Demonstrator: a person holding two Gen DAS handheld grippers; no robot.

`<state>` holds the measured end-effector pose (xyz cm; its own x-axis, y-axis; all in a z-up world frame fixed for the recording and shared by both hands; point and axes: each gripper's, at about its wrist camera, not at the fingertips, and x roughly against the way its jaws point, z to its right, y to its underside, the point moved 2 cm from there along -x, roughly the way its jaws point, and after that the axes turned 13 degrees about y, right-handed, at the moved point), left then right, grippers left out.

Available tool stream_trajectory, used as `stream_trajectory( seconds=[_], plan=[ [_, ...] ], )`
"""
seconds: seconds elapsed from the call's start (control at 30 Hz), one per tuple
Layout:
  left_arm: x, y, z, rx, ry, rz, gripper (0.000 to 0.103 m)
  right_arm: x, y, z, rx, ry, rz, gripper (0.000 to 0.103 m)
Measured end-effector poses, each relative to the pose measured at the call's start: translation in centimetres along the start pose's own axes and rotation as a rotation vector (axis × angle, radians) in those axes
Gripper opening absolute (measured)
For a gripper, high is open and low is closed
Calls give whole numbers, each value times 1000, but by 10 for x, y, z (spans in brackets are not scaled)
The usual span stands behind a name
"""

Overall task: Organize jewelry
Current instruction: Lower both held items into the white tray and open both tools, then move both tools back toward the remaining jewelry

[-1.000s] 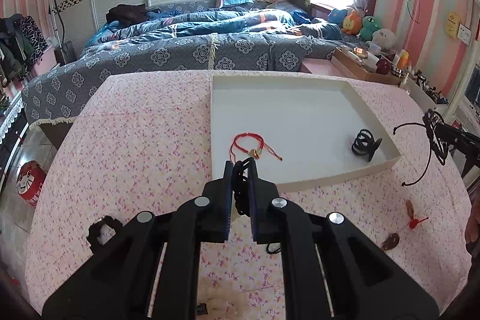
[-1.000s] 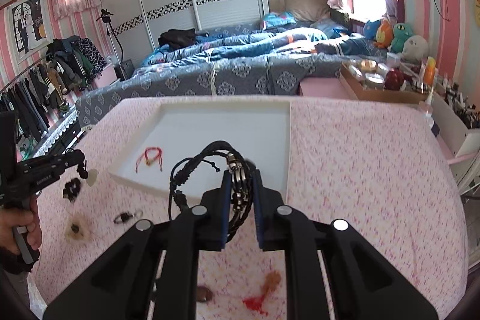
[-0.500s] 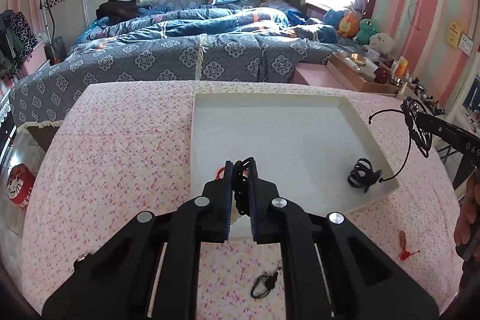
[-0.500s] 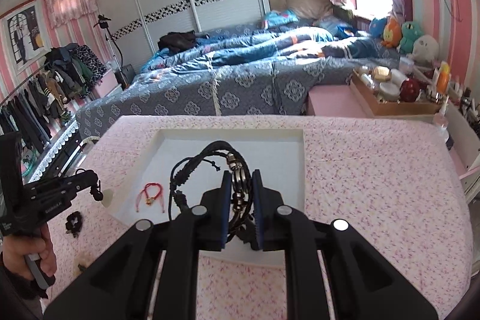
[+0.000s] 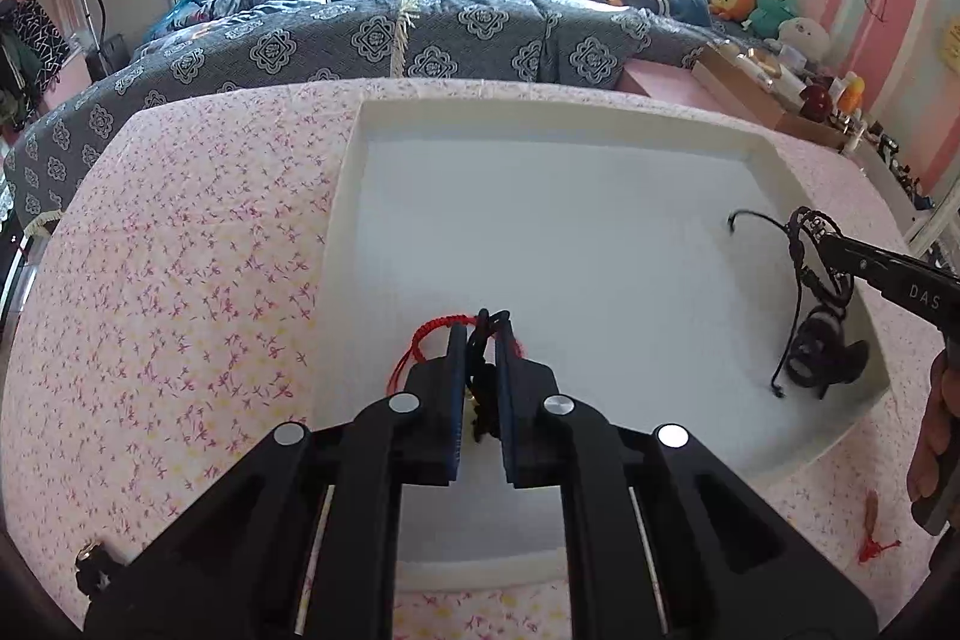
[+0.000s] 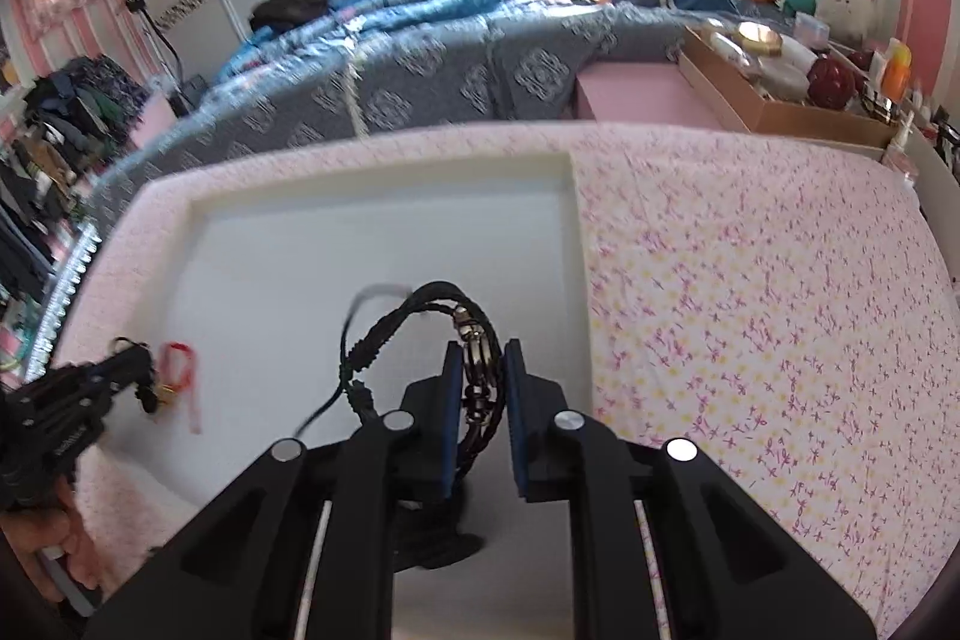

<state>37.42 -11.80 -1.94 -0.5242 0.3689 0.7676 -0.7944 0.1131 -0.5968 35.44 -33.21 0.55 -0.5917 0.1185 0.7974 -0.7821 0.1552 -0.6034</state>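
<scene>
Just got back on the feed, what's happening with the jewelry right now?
Both grippers hold pieces over the white tray. The left gripper pinches a small dark piece above the red string bracelet, which lies in the tray. The right gripper is shut on a black cord bracelet with a metal clasp, above a black hair claw in the tray's corner. A small red item lies on the floral cloth.

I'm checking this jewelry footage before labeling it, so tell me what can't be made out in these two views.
- Left wrist view: the small black item between the left gripper fingers is mostly covered by them; its type is unclear.
- Left wrist view: the red string bracelet in the white tray is partly hidden behind those fingers.
- Right wrist view: the black braided bracelet has a motion-blurred loose cord.
- Right wrist view: the dark object beneath the right gripper is hidden by its body.
</scene>
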Motion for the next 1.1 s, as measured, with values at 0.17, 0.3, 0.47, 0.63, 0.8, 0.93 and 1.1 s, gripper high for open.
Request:
stream_trajectory(
  seconds=[0.17,0.3,0.47,0.63,0.8,0.93,1.1],
  plan=[
    [-10,3,-4,3,8,3,8,-19,9,5,3,19,-35,16],
    [-14,2,-3,4,13,-2,19,-16,9,0,19,3,-28,34],
    [10,-1,3,-21,22,23,57,21,5,-2,37,21,62,75],
    [50,-4,8,-55,52,65,59,70,4,12,11,-17,141,75],
    [136,27,-5,-103,19,186,60,131,42,45,15,-22,253,76],
    [195,93,-39,-65,-29,257,66,153,106,86,-21,56,275,76],
    [226,173,-80,8,-107,285,66,159,178,110,-81,78,233,76]
  ],
)
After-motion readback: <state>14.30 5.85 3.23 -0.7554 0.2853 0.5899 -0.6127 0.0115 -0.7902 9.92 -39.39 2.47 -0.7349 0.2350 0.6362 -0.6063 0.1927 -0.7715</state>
